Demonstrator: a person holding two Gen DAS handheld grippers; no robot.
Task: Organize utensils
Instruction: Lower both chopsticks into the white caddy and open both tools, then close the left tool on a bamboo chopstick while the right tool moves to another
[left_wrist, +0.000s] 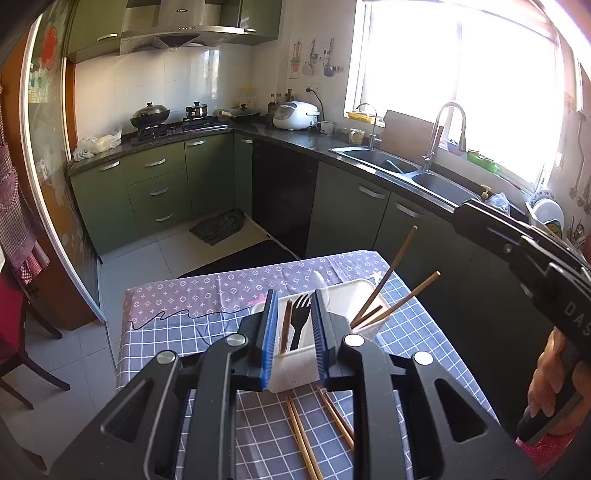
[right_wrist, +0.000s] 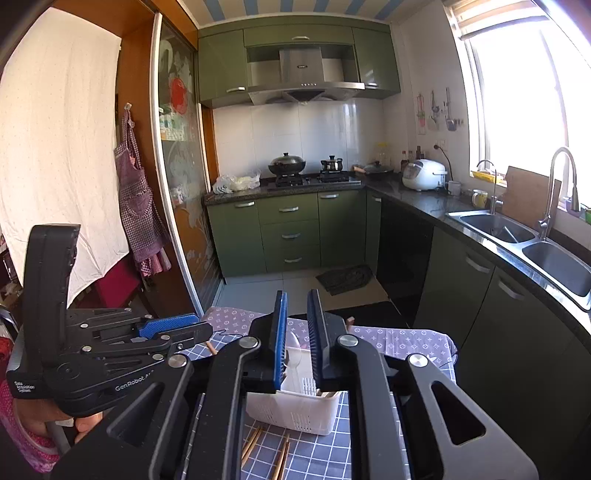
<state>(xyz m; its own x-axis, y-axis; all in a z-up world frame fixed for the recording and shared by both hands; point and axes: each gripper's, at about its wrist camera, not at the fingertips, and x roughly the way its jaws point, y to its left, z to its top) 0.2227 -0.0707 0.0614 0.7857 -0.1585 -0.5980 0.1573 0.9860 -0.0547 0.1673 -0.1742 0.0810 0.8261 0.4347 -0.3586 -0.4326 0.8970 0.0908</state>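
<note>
Left wrist shows our caddy (left_wrist: 325, 332) holding fork (left_wrist: 300, 314) and some chopsticks (left_wrist: 388, 291); loose chopsticks (left_wrist: 306, 435) await at the table's (left_wrist: 166, 332) near edge, both jaws parted, empty.

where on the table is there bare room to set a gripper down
Bare cloth lies left of the white caddy, and the purple strip behind it. Crowded: loose chopsticks in front, and chopsticks leaning out of its right compartment.
</note>
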